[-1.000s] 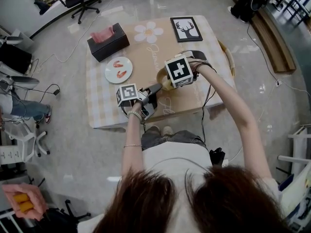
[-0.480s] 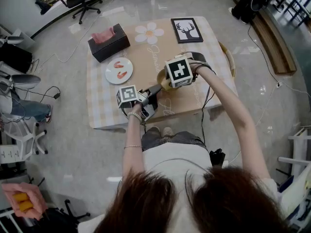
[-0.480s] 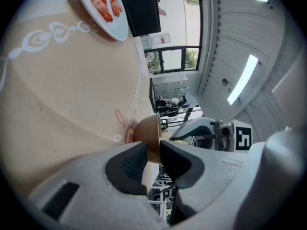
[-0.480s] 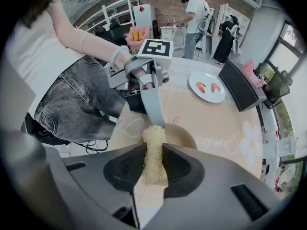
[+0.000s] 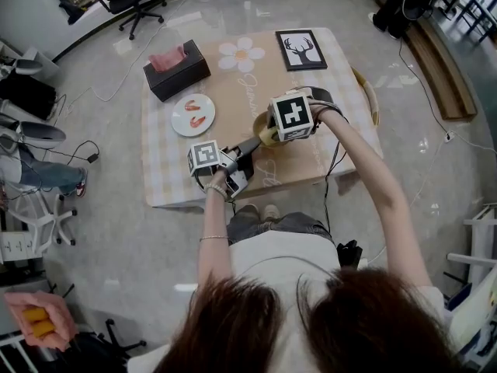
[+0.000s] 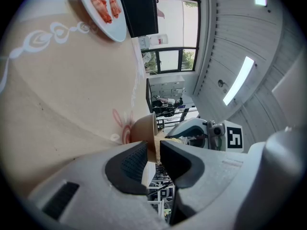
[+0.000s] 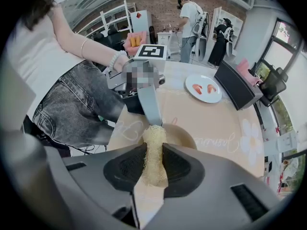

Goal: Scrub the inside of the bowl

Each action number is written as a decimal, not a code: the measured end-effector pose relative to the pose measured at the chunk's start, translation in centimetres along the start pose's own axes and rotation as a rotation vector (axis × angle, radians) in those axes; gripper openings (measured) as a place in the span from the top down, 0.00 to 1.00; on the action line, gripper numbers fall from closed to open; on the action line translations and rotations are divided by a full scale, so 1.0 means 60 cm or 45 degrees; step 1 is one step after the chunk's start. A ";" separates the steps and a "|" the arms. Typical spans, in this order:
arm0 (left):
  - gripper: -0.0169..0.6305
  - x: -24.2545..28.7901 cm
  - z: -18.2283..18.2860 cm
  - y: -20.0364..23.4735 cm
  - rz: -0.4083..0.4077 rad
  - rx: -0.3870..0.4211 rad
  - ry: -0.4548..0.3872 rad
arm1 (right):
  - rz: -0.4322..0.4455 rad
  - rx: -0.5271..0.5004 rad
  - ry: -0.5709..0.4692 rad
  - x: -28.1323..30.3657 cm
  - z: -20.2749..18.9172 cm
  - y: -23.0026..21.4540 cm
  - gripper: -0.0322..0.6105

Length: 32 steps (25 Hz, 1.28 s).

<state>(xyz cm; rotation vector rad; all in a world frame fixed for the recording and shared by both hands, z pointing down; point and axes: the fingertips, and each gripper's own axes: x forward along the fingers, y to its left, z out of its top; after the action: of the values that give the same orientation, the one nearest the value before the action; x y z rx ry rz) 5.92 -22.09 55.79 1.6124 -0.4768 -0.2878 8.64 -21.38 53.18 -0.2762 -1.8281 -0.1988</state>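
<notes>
The right gripper (image 7: 153, 152) pinches a pale loofah scrubber (image 7: 154, 137). The scrubber's long axis runs along the jaws, and its free end points down into the tan bowl (image 7: 184, 134). The left gripper (image 6: 154, 151) clamps the bowl's near rim. The bowl sits on the table (image 5: 233, 92), near its front edge.

The head view looks steeply down from well above both grippers and takes in the whole table (image 5: 233, 92). The left gripper (image 6: 153, 153) view sits close behind its jaws, rolled sideways, facing level at the bowl (image 6: 144, 127) and the right gripper (image 6: 175, 134). The right gripper view faces down into the bowl, toward the left gripper. All three share the bowl.
</notes>
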 end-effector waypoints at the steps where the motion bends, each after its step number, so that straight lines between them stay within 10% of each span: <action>1: 0.83 -0.002 0.000 -0.002 -0.011 -0.004 -0.003 | -0.006 0.010 -0.014 0.000 0.000 0.000 0.81; 10: 0.83 -0.041 0.020 -0.015 -0.047 0.056 -0.120 | -0.096 0.192 -0.304 -0.020 0.004 -0.009 0.81; 32: 0.93 -0.059 0.010 -0.058 0.208 0.715 -0.203 | -0.483 0.785 -1.290 -0.096 0.020 0.005 0.81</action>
<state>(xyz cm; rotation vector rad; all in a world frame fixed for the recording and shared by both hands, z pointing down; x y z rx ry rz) 2.99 -20.82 51.93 2.0870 -0.8631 -0.1649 9.10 -21.27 47.33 0.5094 -2.8160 0.3139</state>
